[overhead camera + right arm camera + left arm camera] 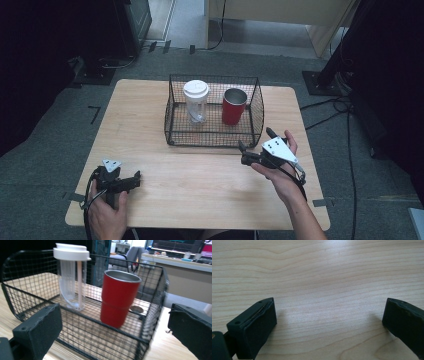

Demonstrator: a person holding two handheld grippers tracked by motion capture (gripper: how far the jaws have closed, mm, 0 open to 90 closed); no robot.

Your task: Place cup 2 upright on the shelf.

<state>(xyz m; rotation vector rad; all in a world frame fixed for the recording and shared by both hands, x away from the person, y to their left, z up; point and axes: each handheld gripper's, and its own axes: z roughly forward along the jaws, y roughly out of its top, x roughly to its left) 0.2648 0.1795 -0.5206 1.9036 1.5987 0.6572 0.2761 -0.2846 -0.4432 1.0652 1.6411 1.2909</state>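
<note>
A black wire basket [172,116] [152,315] stands at the far middle of the wooden table [150,165]. Inside it stand a clear tumbler with a white lid [195,101] [71,277] on the left and a red metal cup [234,106] [117,298] on the right, both upright. My right gripper [255,142] [115,332] is open, held just outside the basket's front right corner and facing it, with nothing between its jaws. My left gripper [136,180] [329,322] is open low over bare wood at the front left, holding nothing.
Grey carpet surrounds the table, with cables [330,107] and black stand bases [320,82] at the right and dark equipment [100,30] at the back left. Bare wood [317,277] lies between the two grippers.
</note>
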